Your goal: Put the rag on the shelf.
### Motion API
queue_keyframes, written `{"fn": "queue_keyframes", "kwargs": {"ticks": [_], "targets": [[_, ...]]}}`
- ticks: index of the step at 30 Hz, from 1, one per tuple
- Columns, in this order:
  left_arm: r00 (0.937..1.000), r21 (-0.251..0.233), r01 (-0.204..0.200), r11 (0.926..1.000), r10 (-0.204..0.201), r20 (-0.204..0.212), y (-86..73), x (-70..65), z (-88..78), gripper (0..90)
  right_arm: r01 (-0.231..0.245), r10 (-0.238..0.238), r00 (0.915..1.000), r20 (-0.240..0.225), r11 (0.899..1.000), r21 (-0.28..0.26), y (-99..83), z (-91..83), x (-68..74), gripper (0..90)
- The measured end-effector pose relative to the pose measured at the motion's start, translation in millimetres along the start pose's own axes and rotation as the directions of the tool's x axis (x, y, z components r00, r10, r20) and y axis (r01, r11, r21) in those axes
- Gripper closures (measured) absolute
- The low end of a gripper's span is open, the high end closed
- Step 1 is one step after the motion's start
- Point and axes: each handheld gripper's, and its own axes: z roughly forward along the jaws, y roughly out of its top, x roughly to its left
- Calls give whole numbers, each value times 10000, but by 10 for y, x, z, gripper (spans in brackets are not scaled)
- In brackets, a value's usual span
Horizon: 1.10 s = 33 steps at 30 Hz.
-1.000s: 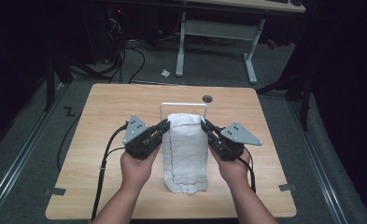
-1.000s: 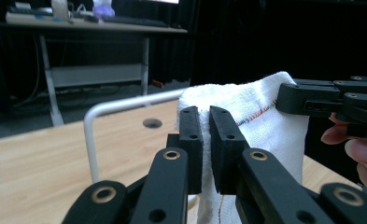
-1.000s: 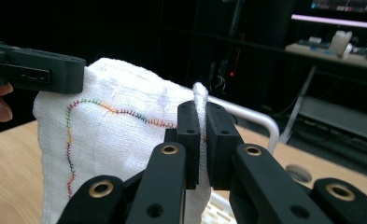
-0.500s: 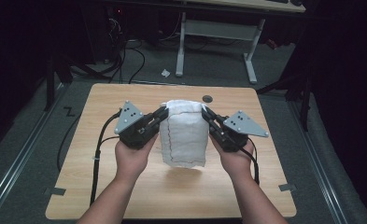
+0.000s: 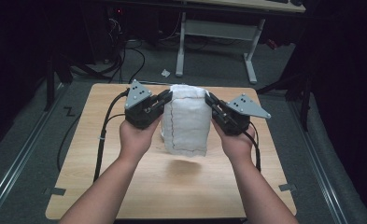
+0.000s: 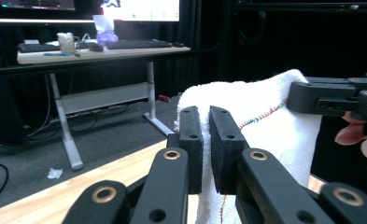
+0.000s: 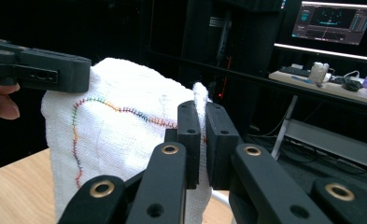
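High view overhead, facing forward-down; tool views close, level; all share towel (image 5: 186,119).

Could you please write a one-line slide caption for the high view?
Two hand-held grippers, left and right, pinch a white towel's top corners, hanging it above the wooden table.

A white towel (image 5: 187,120) hangs above the middle of a wooden table (image 5: 125,186), pinched at its upper corners by the left gripper (image 5: 165,99) and right gripper (image 5: 210,101), closing the way between them. Beneath its hem a gap shows over a shadow on the board. The tabletop lies bare to the left, right and near edge; cables (image 5: 102,140) trail on the left side.
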Motion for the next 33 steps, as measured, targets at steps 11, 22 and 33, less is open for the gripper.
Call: {"fn": "queue_keyframes", "kwargs": {"ticks": [11,22,33], "targets": [[9990,294,-159,9994,171,-414,168,246,283,844,-193,191,9997,167,9997,115,135,334,-168,862],[9993,152,-137,9998,142,-356,433,432,448,844,-752,751,9972,59,9970,157,306,601,-359,862],[9968,281,-398,9988,416,-676,523,578,817,843,-1016,1003,9946,270,9936,502,426,862,-613,860]]}}
